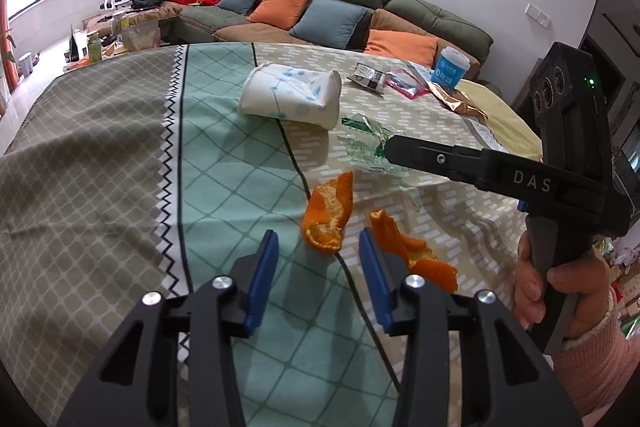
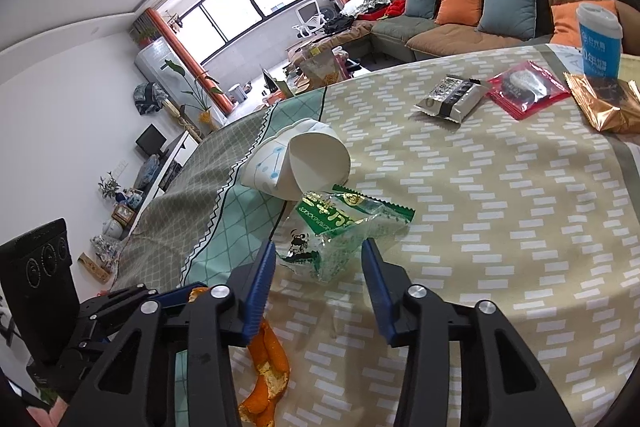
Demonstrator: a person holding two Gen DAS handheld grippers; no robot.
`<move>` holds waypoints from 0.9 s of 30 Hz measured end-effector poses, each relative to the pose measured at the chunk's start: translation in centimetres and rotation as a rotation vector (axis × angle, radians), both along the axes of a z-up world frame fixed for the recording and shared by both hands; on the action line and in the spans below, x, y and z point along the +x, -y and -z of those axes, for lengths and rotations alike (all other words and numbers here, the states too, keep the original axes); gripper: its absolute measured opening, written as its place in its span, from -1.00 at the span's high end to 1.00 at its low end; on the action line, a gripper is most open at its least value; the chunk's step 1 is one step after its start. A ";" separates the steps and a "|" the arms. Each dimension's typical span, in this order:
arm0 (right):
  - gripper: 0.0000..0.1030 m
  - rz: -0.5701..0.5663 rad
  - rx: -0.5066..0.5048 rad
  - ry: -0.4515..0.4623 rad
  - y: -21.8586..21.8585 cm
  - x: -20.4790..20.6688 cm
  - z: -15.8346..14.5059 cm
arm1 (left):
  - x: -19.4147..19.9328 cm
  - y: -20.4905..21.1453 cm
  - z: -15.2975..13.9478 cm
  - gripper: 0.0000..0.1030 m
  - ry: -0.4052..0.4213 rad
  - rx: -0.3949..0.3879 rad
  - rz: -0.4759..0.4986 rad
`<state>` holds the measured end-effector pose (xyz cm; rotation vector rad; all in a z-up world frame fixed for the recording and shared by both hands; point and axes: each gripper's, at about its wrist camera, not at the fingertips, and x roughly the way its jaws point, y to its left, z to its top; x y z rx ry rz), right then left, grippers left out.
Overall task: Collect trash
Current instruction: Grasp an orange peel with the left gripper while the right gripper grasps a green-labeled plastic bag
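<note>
Looking along the left gripper [image 1: 319, 241], its blue pads stand apart over the tablecloth [image 1: 120, 155] with nothing pinched between them. The landmark here is the crushed paper cup [image 1: 290, 95], lying on its side. Nearer the camera than the cup lies one orange peel [image 1: 330, 213], just ahead of the gap between the pads; a second peel [image 1: 412, 249] lies right against the outer side of the right-hand pad. Between cup and peels sits a clear wrapper [image 1: 366, 143], and the right gripper [image 1: 390, 147] reaches in from the side with its tip at that wrapper; from here I cannot tell whether it bites. A hand [image 1: 556, 291] in a pink sleeve holds its handle. Beyond the cup lie a silver-black packet [image 1: 368, 77], a red packet [image 1: 404, 81], a gold wrapper [image 1: 460, 97] and an upright blue cup [image 1: 450, 65], with a sofa [image 1: 360, 3] behind.

Over to the right wrist view: the right gripper [image 2: 319, 253] stands with jaws parted, pads on either side of the green-printed clear wrapper [image 2: 340, 231], which lies just in front of the paper cup's [image 2: 304, 159] open mouth. The pads flank it without visibly pressing. Nearer the camera than the cup, a peel [image 2: 268, 379] shows beneath the left-hand finger, and the left gripper's black body [image 2: 120, 311] shows at the frame's lower left. Past the cup sit the silver-black packet [image 2: 450, 99], red packet [image 2: 528, 89], gold wrapper [image 2: 608, 105] and blue cup [image 2: 600, 41].
</note>
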<state>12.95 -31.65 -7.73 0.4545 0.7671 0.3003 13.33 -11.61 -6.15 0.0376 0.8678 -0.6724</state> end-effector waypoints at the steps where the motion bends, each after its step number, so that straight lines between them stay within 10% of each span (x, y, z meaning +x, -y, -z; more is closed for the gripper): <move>1: 0.21 0.001 0.003 0.000 0.1 0.0 0.0 | 0.1 0.1 0.0 0.31 -0.002 0.000 0.002; 27: 0.44 0.002 0.020 0.052 2.1 -2.1 -0.6 | -1.3 -1.5 -0.9 0.72 0.053 0.001 -0.043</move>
